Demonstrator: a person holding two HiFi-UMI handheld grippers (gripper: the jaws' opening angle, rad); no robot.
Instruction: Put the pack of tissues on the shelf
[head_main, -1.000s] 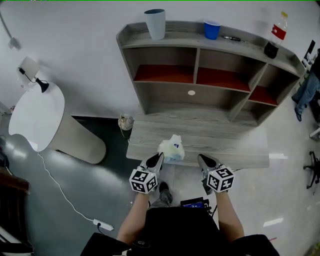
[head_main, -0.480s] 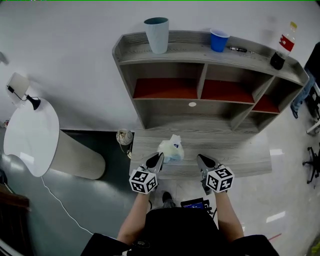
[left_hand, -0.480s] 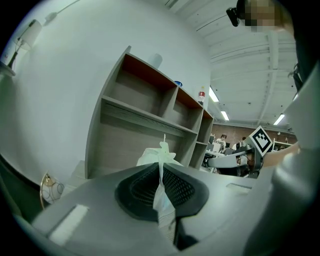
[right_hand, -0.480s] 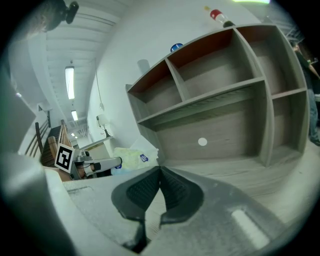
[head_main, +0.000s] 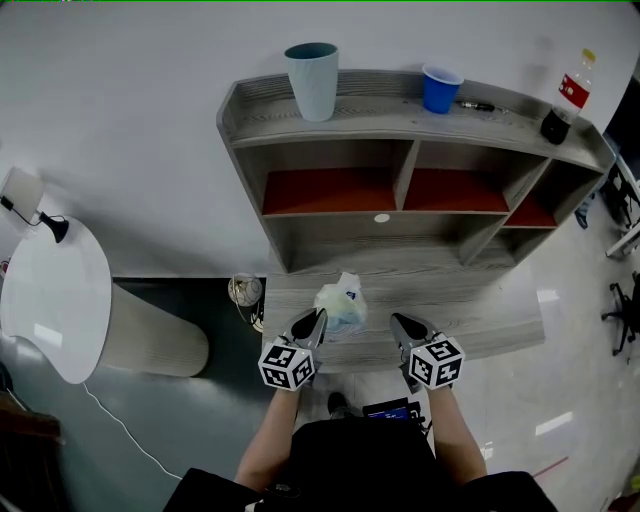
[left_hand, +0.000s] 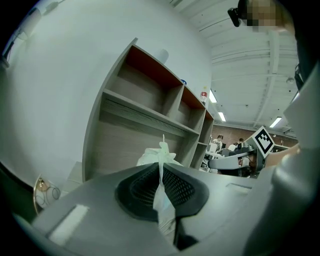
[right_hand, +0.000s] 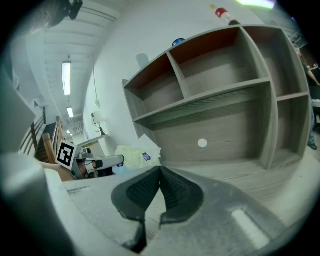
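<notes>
Person facing the shelf (head_main: 400, 120), one gripper in each hand. The left gripper (head_main: 315, 320) is pinching the thin plastic wrapper of the pack of tissues (head_main: 342, 303) between its closed jaws. It is holding the pack over the front of the shelf's lower ledge, below the red-backed compartments; contact with the ledge cannot be told. The right gripper (head_main: 402, 322) is hovering just beside the pack over the same ledge, its jaws pressed together on nothing. A pale cup (head_main: 312, 68), a blue cup (head_main: 441, 88) and a bottle (head_main: 566, 95) are standing on the shelf's top board.
</notes>
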